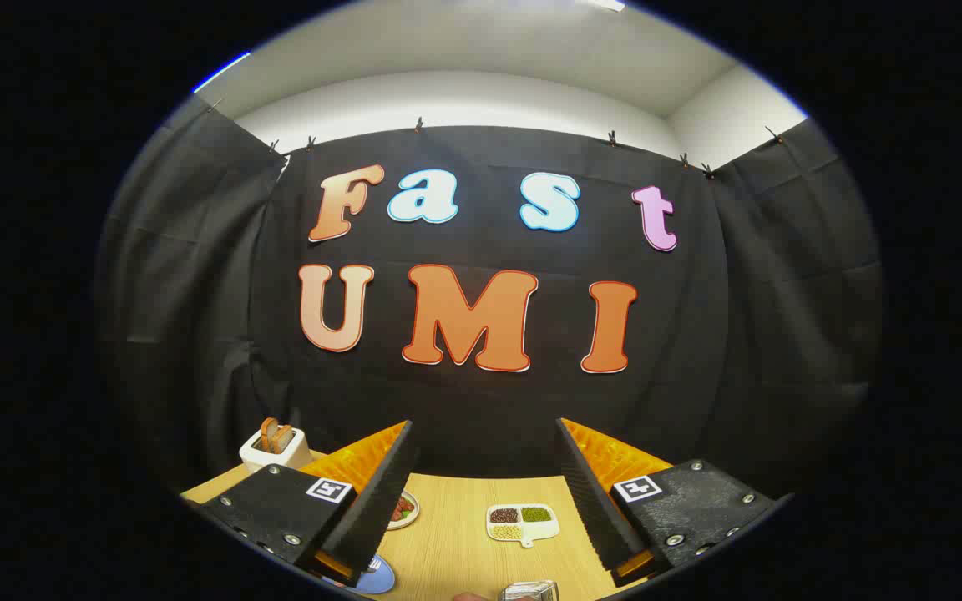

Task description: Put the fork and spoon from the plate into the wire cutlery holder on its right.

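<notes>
While your black-and-orange gripper [485, 492] hangs high with fingers spread apart and empty, nothing looks started; the light wooden table [456, 542] sits low in frame.

My gripper [485, 492] is held up over the table, pointing forward and level, jaws spread wide with nothing between them; my two black fingers [377, 501] angle outward, ribbed pads facing each other across the gap, orange backing behind each, square marker tags on both finger mounts
</notes>
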Motion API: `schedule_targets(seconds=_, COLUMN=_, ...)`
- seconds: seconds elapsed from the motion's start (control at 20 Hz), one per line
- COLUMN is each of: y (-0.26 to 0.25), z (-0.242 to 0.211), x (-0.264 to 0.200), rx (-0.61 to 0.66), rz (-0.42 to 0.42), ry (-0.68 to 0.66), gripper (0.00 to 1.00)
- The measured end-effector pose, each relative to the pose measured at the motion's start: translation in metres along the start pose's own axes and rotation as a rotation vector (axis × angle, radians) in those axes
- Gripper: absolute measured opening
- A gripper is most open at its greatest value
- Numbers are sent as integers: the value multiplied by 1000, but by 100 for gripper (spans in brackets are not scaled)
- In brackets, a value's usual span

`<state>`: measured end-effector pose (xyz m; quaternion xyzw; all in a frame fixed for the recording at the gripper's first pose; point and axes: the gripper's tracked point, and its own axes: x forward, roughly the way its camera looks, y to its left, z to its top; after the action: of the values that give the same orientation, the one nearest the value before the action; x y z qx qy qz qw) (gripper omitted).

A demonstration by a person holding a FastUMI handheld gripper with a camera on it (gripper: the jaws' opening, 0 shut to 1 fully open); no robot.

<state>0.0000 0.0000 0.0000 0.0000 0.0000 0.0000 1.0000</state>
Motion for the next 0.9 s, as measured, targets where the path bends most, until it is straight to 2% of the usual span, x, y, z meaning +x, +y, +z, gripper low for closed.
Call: schedule_targets(seconds=0.9, y=12, z=-14, x=9, rx=3, rz=45, ry=32, gripper=98)
